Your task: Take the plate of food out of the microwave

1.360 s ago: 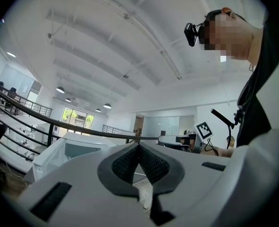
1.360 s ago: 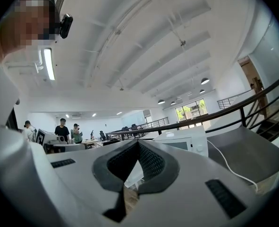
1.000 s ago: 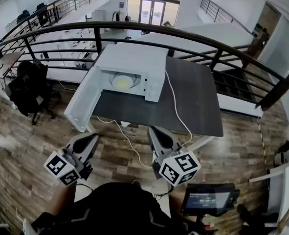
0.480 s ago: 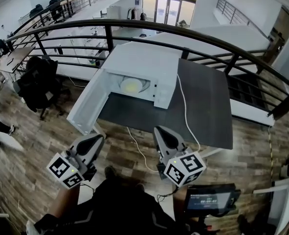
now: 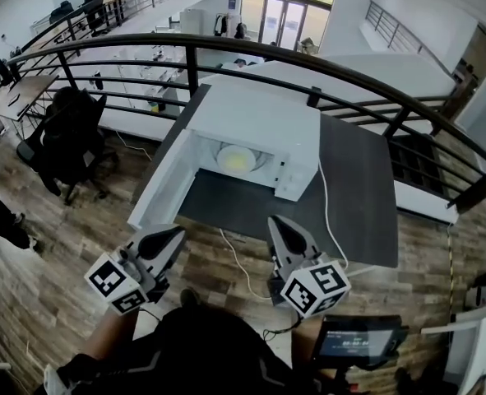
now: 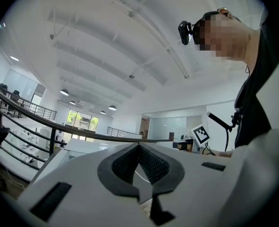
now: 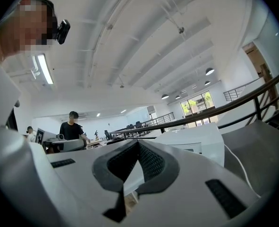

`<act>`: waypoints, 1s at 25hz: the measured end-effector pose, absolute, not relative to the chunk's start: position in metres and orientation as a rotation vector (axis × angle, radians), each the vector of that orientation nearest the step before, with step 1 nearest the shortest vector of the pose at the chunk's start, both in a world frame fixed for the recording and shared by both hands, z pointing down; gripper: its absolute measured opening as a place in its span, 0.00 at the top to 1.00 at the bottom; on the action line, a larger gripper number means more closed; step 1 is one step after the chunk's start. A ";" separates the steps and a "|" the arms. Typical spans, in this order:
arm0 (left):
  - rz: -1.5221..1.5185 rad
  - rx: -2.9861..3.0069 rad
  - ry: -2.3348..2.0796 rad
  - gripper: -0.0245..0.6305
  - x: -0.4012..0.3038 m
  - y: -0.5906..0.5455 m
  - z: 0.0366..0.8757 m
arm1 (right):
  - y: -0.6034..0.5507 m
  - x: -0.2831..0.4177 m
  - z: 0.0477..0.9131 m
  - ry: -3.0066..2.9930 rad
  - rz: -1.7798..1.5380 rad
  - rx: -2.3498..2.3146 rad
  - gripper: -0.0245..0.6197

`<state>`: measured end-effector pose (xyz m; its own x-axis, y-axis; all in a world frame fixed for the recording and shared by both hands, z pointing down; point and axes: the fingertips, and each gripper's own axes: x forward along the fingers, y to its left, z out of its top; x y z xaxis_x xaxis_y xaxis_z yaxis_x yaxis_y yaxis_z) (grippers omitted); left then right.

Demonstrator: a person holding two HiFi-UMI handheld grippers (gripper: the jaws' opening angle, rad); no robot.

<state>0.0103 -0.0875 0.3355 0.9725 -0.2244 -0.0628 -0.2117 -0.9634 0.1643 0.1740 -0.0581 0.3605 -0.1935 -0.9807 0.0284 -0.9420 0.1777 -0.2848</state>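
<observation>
My left gripper (image 5: 175,235): jaws closed tip to tip, nothing btwn them, held short of the dark grey surface (image 5: 358,196). White microwave (image 5: 259,118) stands on it, door (image 5: 162,189) swung open to the left. White plate w/ yellowish food (image 5: 236,160) sits inside the cavity. My right gripper (image 5: 280,225): jaws closed too, empty.

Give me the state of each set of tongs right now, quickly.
Left tongs: closed, holding nothing.
Right tongs: closed, holding nothing.
</observation>
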 end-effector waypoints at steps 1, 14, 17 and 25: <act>-0.120 2.963 -0.322 0.96 0.005 -0.095 0.334 | -0.066 0.169 0.359 2.276 -0.359 -1.885 0.96; -0.174 2.954 -0.179 0.96 -0.039 -0.170 0.327 | -0.146 0.115 0.360 2.249 -0.388 -1.954 0.96; -0.166 2.942 -0.158 0.96 -0.038 -0.180 0.328 | -0.156 0.110 0.361 2.263 -0.404 -1.958 0.96; -0.125 2.944 -0.224 0.96 -0.002 -0.196 0.339 | -0.177 0.153 0.368 2.251 -0.419 -1.907 0.96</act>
